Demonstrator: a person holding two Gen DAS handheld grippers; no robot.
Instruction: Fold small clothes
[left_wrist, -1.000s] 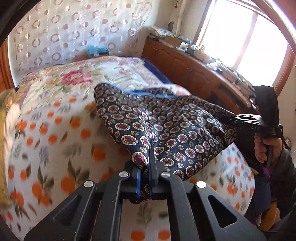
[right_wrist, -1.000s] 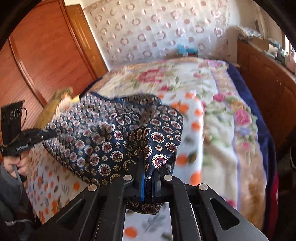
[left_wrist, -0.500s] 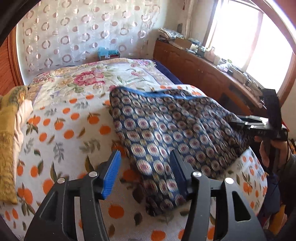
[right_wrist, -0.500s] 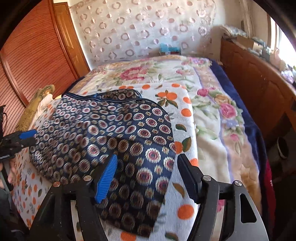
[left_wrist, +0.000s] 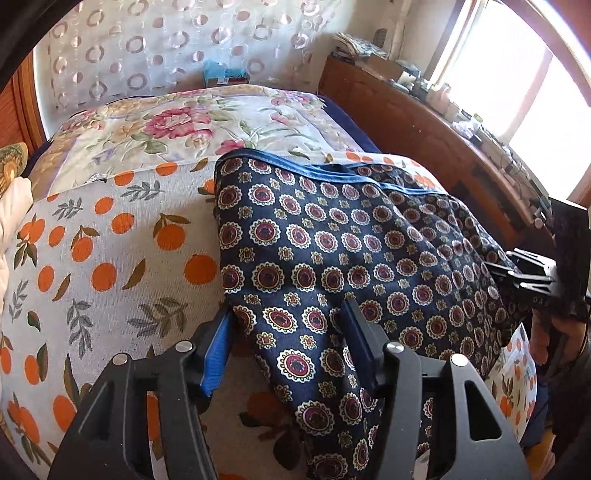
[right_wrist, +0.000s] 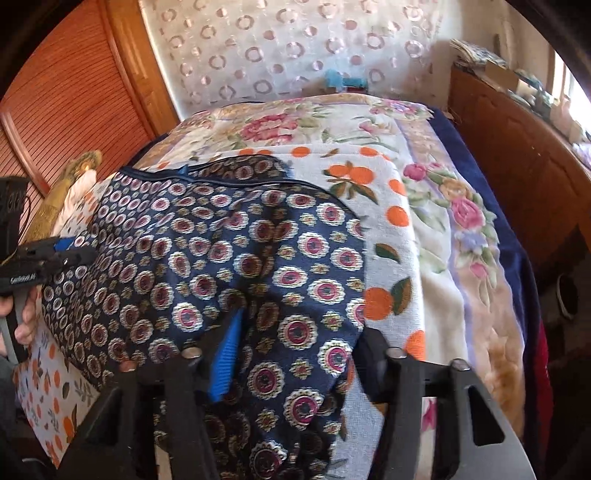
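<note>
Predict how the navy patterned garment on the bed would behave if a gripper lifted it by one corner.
The garment would probably hang limp: it already drapes in soft folds over the bed's edge. It looks thin, so likely light. The blanket's nap may drag it slightly.

The bed is covered by a white blanket (left_wrist: 110, 236) printed with oranges and leaves. A floral blanket (left_wrist: 177, 122) with pink roses lies beyond it, toward the wall, and runs down the side of the bed nearest the wooden counter (right_wrist: 517, 155). A dark blue sheet (right_wrist: 517, 258) shows at that edge. A curtain (left_wrist: 147, 48) with a ring pattern hangs behind the bed. A small blue box (left_wrist: 225, 74) sits at its foot. The counter carries assorted clutter below a bright window (left_wrist: 517, 92). A wooden slatted door (right_wrist: 62, 92) stands on the opposite side. A yellow pillow (right_wrist: 62, 192) lies near it.
</note>
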